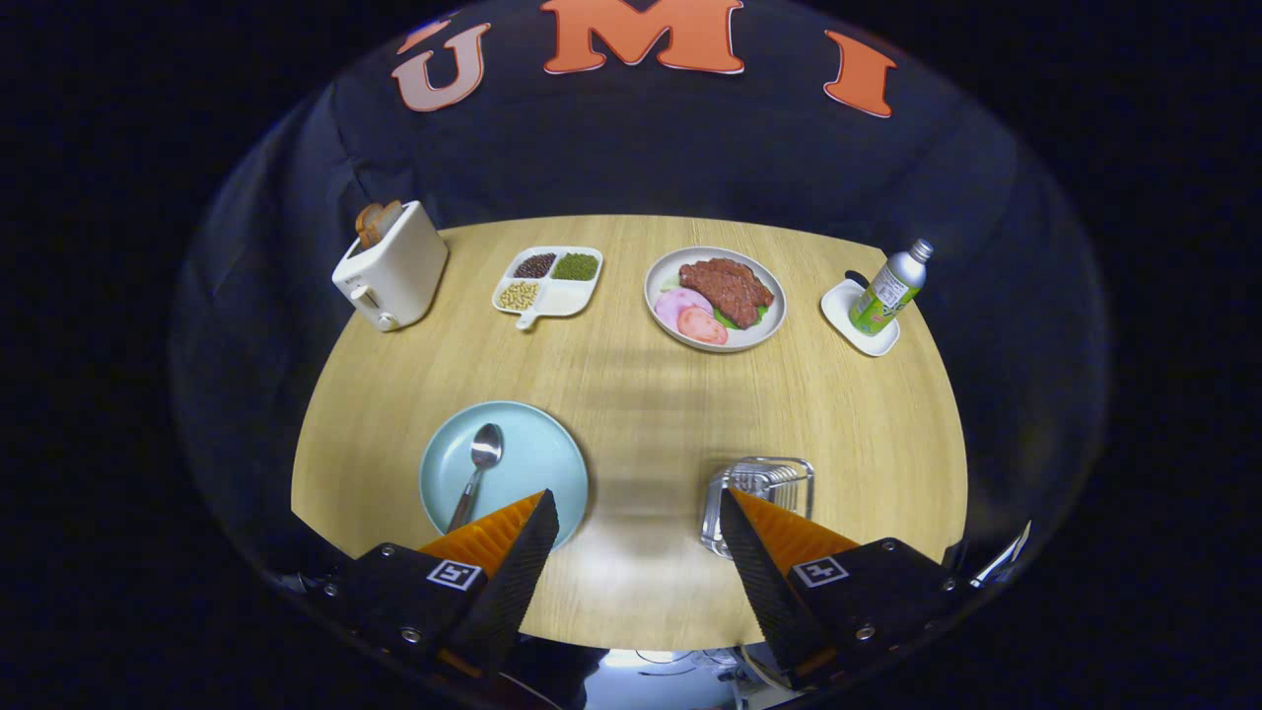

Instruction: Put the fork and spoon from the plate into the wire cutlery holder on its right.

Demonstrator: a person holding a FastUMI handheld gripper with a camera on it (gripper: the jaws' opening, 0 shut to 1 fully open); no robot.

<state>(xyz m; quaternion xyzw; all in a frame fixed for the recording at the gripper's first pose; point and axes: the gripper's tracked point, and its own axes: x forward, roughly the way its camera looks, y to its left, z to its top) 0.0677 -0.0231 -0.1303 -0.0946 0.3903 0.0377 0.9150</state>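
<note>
Toaster, divided snack tray, steak plate, bottle on saucer

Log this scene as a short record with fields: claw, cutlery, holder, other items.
claw: claw open, holding nothing, above the table's near edge
spoon: spoon lies on the blue plate, just ahead of the left finger
fork: not seen on the plate
holder: wire holder right of the plate, by the right finger
far side: toaster, divided tray, food plate, bottle on a coaster
</note>
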